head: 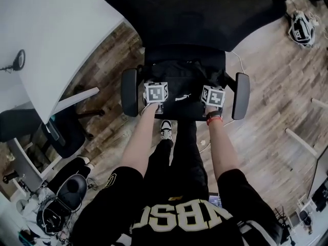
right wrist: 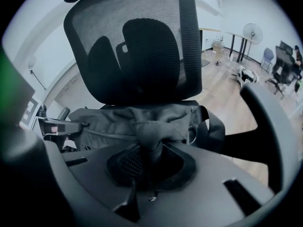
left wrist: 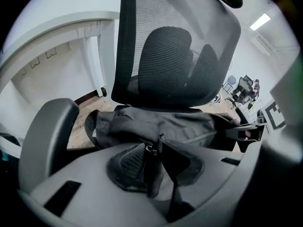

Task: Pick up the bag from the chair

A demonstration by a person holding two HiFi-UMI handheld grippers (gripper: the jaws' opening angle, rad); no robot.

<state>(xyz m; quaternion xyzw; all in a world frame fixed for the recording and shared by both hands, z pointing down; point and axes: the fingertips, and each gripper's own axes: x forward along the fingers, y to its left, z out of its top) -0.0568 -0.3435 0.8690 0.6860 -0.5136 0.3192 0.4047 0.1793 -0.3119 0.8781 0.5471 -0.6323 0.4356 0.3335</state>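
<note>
A black fabric bag (head: 183, 81) lies on the seat of a black mesh office chair (head: 195, 14), between its two armrests. My left gripper (head: 155, 93) is at the bag's front left corner, shut on a fold of the bag (left wrist: 151, 152) with a strap and buckle pinched between the jaws. My right gripper (head: 212, 96) is at the front right corner, shut on a bunched fold of the bag (right wrist: 152, 143). The bag's body (left wrist: 161, 122) stretches across the seat in front of the mesh backrest (right wrist: 137, 46). A loose strap (right wrist: 215, 129) hangs at the bag's right end.
The chair's armrests (head: 129, 92) (head: 240, 95) flank both grippers closely. A white desk (head: 46, 40) stands to the left, another chair (head: 61, 129) under it. A bag (head: 302, 28) lies on the wooden floor at the far right. A helmet and cables (head: 69, 193) sit lower left.
</note>
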